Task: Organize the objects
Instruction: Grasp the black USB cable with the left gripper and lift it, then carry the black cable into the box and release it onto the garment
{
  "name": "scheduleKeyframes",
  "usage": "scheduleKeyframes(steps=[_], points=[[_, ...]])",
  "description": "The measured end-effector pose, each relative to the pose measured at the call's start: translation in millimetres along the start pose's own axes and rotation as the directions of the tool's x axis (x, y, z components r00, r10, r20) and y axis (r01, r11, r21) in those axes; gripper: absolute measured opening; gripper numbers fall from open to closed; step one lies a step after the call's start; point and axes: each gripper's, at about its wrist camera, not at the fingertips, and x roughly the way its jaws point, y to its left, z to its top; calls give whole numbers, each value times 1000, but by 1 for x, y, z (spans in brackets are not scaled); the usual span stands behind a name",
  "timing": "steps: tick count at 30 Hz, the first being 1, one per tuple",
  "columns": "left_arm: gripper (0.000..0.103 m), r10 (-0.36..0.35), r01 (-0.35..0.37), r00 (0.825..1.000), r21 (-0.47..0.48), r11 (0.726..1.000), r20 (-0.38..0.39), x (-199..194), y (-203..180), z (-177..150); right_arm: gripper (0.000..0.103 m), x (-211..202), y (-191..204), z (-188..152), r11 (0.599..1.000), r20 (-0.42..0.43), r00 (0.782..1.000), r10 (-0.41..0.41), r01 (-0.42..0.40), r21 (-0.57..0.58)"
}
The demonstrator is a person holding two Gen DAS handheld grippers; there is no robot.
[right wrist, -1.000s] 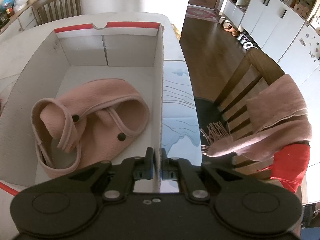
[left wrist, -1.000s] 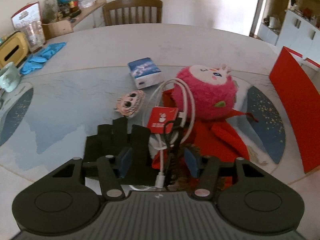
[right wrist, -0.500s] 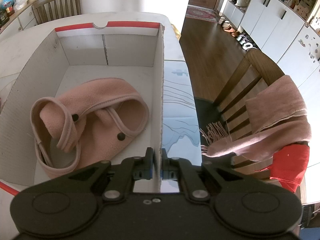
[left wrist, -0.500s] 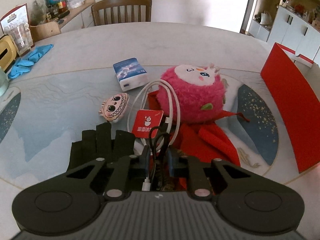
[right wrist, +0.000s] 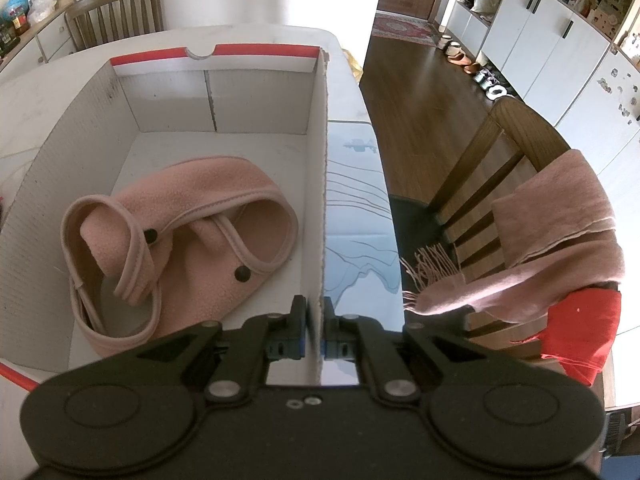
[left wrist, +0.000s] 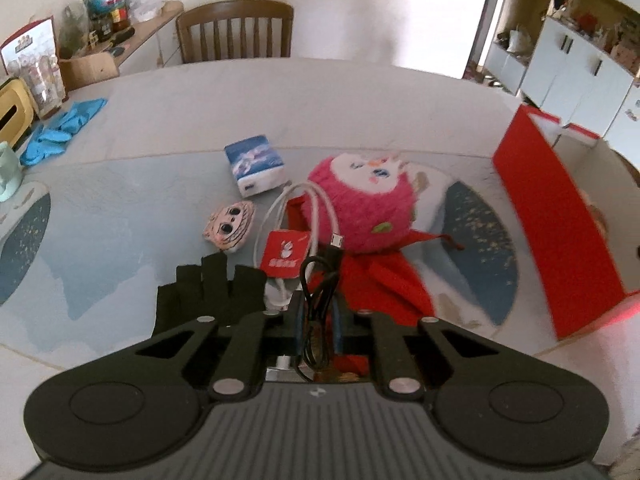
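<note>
Black cable (left wrist: 320, 280) pinched between left gripper (left wrist: 318, 320) jaws, just closed, lower centre. Box wall (right wrist: 322, 200) clamped by shut right gripper (right wrist: 316, 328) jaws.

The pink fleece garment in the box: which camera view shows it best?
The right wrist view shows it best: the pink fleece garment lies in full sight on the floor of the white cardboard box. In the left wrist view only the box's red outer wall appears at the right; the garment is hidden.
</note>
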Motion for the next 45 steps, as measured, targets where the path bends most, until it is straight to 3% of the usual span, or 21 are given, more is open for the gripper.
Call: scheduleKeyframes(steps=[7,12,18,28,36,45], points=[[12,-69,69,998,26,997,11,-29,-19,18,4,0,1,0,1000,3,1000,2,-2,-3],[12,-127,123,991,96,988,33,-50,-46,39,4,1,0,0,1000,6,1000,2,-2,-8],[12,-232,219,971,175,960,53,-64,-90,67,4,0,0,-1,1000,8,1000,6,-6,-19],[12,-353,320,936,383,866,16,-58,-186,103,4,-1,2,-2,999,4,1000,13,-13,-46],[12,-415,344,909,520,782,23,-61,-261,132,4,-2,3,-2,998,2,1000,22,-22,-60],[12,-431,429,892,551,716,-135,1,-342,131,4,-1,0,-2,997,2,999,35,-35,-70]])
